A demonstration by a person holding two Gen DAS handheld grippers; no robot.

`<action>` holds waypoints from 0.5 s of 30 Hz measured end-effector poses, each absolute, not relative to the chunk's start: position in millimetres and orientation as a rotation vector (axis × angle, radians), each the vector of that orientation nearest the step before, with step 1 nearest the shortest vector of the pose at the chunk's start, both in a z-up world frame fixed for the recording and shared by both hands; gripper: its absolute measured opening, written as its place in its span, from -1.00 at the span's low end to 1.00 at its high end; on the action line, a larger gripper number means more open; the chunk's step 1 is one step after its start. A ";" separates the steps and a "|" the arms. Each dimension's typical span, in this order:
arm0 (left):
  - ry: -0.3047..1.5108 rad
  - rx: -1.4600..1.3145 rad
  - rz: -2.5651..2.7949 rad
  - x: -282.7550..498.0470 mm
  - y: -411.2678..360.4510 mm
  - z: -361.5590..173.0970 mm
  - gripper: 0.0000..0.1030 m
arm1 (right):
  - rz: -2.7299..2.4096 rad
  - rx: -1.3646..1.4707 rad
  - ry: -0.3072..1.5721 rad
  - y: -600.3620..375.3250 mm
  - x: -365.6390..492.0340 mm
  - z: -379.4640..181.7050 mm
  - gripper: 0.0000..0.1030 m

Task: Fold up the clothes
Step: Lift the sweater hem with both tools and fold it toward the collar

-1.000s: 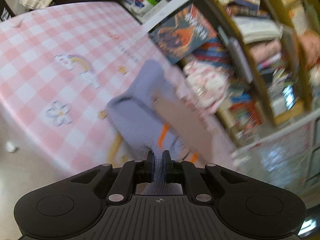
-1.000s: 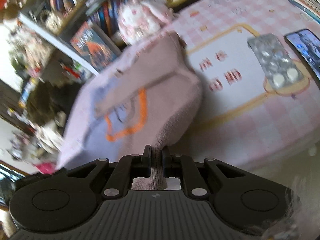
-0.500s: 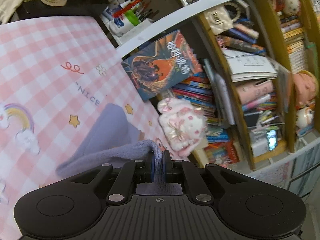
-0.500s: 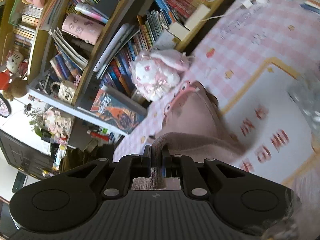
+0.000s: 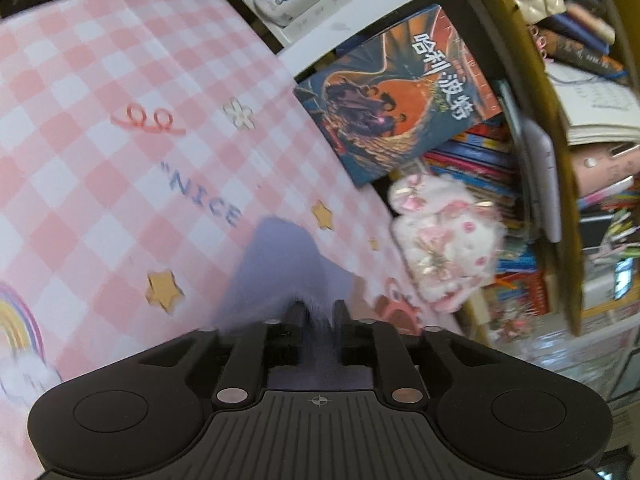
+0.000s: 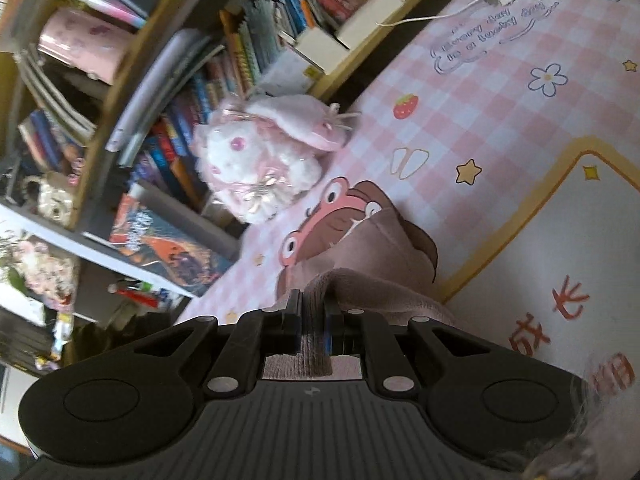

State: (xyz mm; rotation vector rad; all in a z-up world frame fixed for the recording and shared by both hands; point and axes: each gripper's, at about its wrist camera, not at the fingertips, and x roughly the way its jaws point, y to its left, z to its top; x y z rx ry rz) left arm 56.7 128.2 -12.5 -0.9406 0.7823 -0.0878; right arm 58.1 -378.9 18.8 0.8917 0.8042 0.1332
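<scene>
I see the desk (image 5: 100,168) under its pink checked cover, with the bookshelf (image 6: 120,92) right behind it. The garment (image 6: 376,256) lies bunched low on the desk near the far edge; it looks mauve in the right view and lilac (image 5: 280,268) in the blurred left one, probably lighting. A white plush toy (image 6: 260,164) sits just beyond it. My 2 tongs, left (image 5: 318,312) and right (image 6: 313,304), are each clamped on a fold of the garment.
</scene>
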 end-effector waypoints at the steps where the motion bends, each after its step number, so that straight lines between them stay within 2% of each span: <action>1: 0.781 -0.907 -0.071 59.2 131.5 -11.1 -0.26 | 0.113 0.885 0.806 -377.8 62.5 16.6 -0.63; 2: 0.777 -0.870 -0.058 60.4 136.5 -9.8 -0.18 | 0.078 0.867 0.794 -378.5 64.4 17.3 -0.24; 3: 0.773 -0.832 -0.046 61.6 141.4 -8.5 -0.08 | 0.040 0.847 0.779 -379.5 65.9 18.5 -0.10; 4: 0.774 -0.794 -0.036 62.3 145.4 -7.5 -0.05 | 0.021 0.823 0.763 -381.3 67.0 20.3 -0.05; 6: 0.782 -0.706 -0.016 64.7 148.3 -4.7 -0.05 | 0.003 0.756 0.750 -382.3 69.8 22.7 -0.05; 10: 0.767 -0.501 -0.079 71.0 128.7 0.7 0.09 | 0.006 0.576 0.773 -376.8 77.6 24.0 -0.06; 15: 0.748 -0.258 -0.183 78.9 80.8 0.4 0.09 | 0.046 0.478 0.806 -364.7 84.8 17.4 -0.06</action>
